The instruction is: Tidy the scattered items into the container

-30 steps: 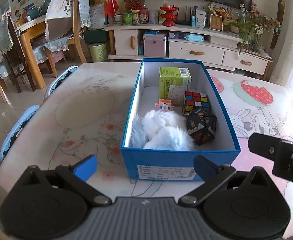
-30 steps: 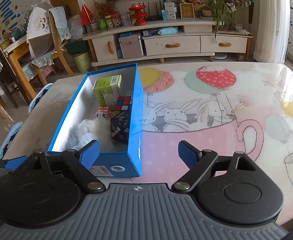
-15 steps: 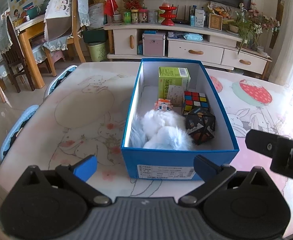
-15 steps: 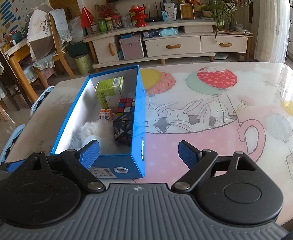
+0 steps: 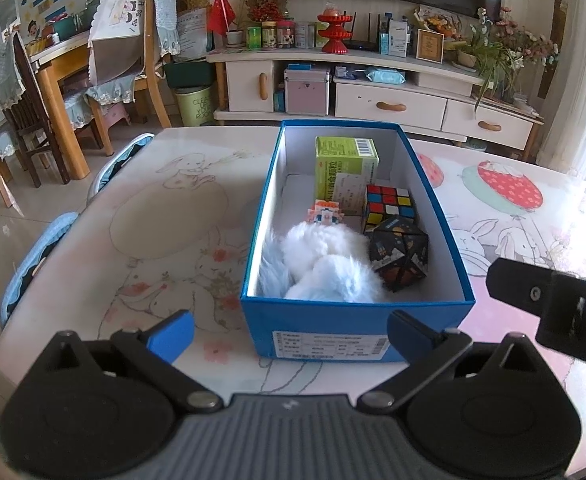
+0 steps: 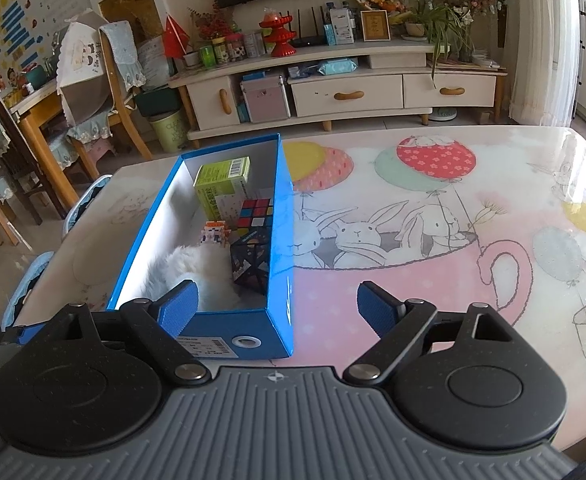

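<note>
Both grippers spread, empty | blue box [image 5: 357, 326] between them | table [image 6: 413, 280] bare

Black left gripper [image 5: 289, 332] and right gripper [image 6: 276, 304], blue fingertips [image 5: 171, 334].

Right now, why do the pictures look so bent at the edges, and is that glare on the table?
Left wrist view: the fisheye lens bows the cabinet and darkens the corners; the blue box stays sharp. Right wrist view: daylight from the curtained window glares off the table at its far right corner, washing out the print there; the open right claw looks oversized.
</note>
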`<control>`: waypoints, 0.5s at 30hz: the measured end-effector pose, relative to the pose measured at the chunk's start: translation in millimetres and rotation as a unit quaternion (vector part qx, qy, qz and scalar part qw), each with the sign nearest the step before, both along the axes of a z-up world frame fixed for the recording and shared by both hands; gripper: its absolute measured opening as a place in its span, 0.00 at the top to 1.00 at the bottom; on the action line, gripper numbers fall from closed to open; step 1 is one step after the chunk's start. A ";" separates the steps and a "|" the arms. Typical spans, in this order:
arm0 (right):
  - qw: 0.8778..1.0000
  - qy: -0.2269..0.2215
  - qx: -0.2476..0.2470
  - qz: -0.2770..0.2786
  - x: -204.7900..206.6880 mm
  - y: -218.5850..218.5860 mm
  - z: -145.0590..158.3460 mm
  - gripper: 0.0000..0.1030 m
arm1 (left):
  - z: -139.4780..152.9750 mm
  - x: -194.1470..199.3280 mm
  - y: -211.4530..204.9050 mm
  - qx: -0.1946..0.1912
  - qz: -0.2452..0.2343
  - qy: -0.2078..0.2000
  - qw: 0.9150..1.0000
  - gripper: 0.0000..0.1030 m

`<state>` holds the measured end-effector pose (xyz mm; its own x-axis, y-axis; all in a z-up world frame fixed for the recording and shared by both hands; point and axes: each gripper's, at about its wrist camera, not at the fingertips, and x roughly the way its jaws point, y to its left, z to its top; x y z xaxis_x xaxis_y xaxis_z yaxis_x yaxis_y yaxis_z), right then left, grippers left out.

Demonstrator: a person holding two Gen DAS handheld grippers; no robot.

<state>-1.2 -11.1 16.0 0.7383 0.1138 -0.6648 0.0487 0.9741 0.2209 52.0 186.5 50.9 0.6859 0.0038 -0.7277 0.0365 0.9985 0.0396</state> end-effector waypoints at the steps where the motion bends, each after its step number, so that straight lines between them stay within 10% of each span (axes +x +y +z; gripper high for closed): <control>1: 1.000 0.000 0.000 0.000 0.0 -0.2 0.2 0.00 | -0.2 -0.2 -0.5 0.000 0.000 0.000 1.000 0.00; 15: 1.000 -0.007 0.000 0.000 1.6 -6.4 -0.1 0.00 | 2.2 1.1 -0.9 0.001 -0.001 -0.003 1.000 0.00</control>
